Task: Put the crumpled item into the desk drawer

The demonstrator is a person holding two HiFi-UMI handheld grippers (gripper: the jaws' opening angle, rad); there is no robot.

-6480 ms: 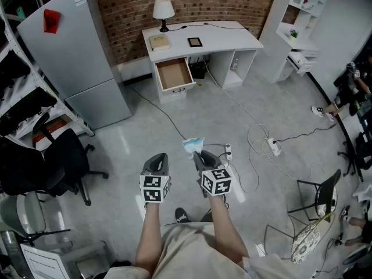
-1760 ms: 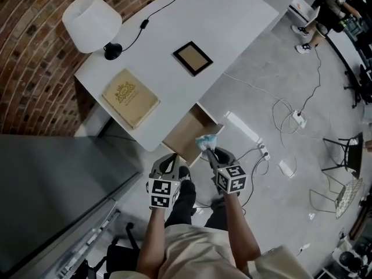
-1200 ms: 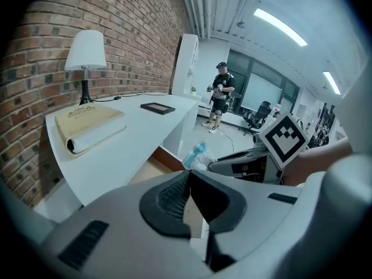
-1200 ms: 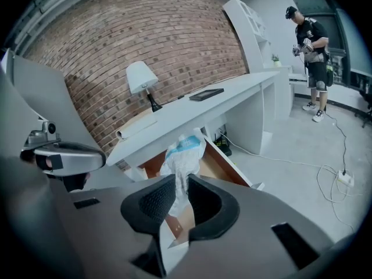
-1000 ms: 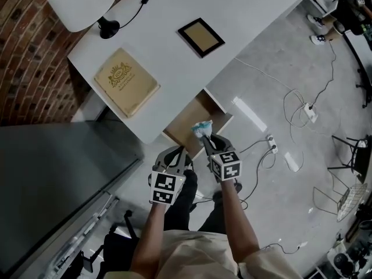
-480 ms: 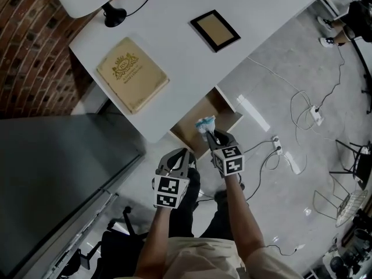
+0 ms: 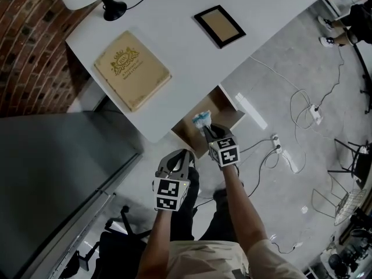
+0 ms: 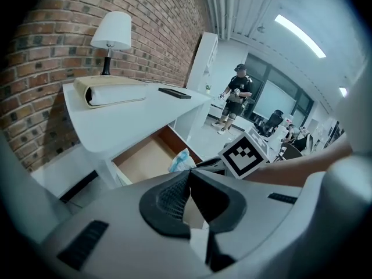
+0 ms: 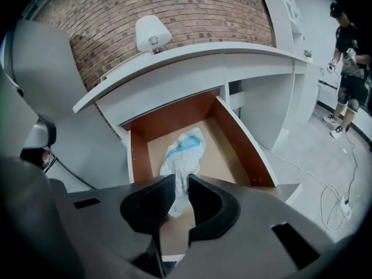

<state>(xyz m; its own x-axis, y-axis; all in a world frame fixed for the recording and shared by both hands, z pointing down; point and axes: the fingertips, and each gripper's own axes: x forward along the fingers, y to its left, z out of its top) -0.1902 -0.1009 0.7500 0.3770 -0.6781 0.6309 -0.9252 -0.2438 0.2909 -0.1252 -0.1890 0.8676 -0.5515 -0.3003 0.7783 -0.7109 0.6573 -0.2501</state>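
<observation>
The right tongs (image 9: 181, 197) are clamped on the crumpled white-and-blue paper item (image 9: 185, 150), holding it over the open brown-lined drawer (image 9: 232, 133) under the white table (image 7: 174, 51). The left tongs (image 8: 188, 178) are pressed together, empty. The carry looks nearly done. The next move calls for lowering a little and letting go.
</observation>
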